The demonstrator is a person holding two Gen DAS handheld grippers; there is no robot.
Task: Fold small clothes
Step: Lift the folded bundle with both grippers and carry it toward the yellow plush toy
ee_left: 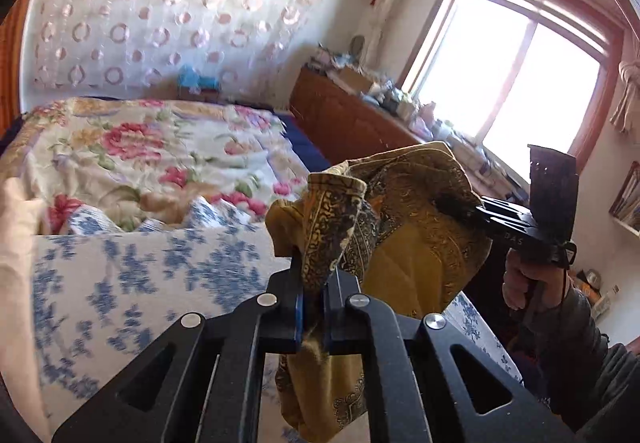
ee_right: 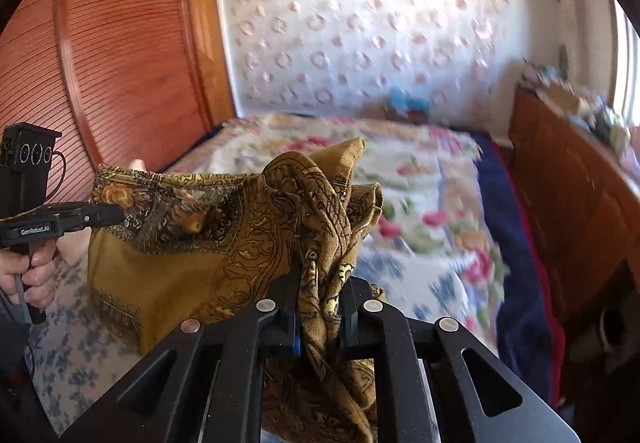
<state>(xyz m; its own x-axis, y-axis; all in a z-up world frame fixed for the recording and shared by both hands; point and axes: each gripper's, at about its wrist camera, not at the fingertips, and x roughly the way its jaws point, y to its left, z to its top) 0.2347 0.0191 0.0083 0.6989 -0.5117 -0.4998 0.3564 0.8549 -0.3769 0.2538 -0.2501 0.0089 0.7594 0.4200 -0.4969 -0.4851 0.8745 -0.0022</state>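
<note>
Cloth, one piece: mustard-yellow scarf [ee_left: 404, 243] with dark paisley borders, which I hold in the air between both tools, above the near edge of the bed [ee_left: 132, 271]. Left gripper [ee_left: 318, 283]: fingers pressed together on a bunched corner of the scarf, with fabric crumpled above the tips and a tail hanging below them. Right gripper [ee_right: 320, 295]: likewise pinching a twisted, gathered corner, more cloth trailing down under the jaws. Each tool appears in the other's view, side on, its tip buried in the fabric, a bare hand [ee_right: 28, 275] wrapped round the left handle. Between the two pinch points the scarf sags in loose folds, not pulled flat. Bed coverings: blue-flowered white sheet [ee_left: 160, 283] at the near end, rose-patterned quilt [ee_left: 152, 147] behind it toward the far wall. Surroundings: wallpaper with pink ring motifs, reddish slatted wardrobe door [ee_right: 100, 43] on the bed's left side, cluttered wooden dresser [ee_left: 352, 119] on its right, bright window [ee_left: 508, 71] beyond that.
</note>
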